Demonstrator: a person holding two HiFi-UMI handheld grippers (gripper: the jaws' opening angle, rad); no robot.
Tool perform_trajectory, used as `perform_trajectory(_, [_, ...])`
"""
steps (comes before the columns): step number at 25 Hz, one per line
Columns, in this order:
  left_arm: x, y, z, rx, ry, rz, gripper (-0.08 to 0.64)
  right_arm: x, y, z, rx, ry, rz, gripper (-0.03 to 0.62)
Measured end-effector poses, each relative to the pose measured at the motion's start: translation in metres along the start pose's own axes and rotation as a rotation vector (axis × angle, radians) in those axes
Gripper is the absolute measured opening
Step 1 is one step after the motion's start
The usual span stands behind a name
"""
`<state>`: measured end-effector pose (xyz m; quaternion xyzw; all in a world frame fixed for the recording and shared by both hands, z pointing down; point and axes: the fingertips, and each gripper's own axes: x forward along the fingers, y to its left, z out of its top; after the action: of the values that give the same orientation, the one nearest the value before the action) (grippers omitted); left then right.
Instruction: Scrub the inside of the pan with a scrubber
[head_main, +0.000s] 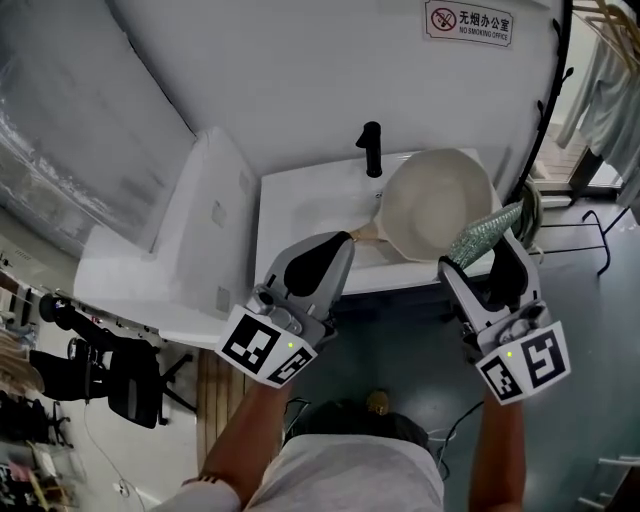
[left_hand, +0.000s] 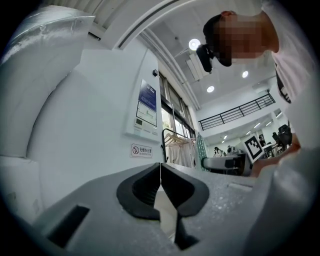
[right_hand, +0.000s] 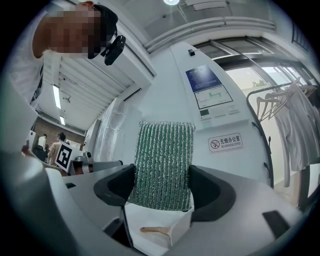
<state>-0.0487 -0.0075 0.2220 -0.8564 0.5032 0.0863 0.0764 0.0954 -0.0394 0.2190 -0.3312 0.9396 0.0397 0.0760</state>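
At white sink (head_main: 300, 215), round cream pan (head_main: 440, 210), pale wooden handle (head_main: 368, 232).

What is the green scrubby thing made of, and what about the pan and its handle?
The scrubber looks like woven green mesh with glittery threads, probably plastic fibre; its ribbed rows sparkle. The pan looks like metal with a smooth matte cream coating, though that's a guess. Its handle looks like light brown wood.

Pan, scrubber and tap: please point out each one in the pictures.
pan (head_main: 440, 205), head view, on its pale inside.
scrubber (right_hand: 162, 162), right gripper view, on its green middle.
tap (head_main: 371, 150), head view, on its black stem.
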Motion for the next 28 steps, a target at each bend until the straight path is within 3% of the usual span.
perform_trajectory(11, [0.035,0.041,-0.065,0.048,0.156,-0.025,0.017,0.034,-0.033,-0.021,-0.002,0.042,-0.017,0.342])
perform_trajectory(22, [0.076,0.093,-0.141,0.080,0.321,-0.143,0.022,0.098,-0.070,-0.055,-0.025,0.120,-0.074,0.342])
perform_trajectory(28, [0.087,0.107,-0.203,0.098,0.484,-0.277,0.169,0.133,-0.084,-0.078,-0.039,0.173,-0.106,0.342])
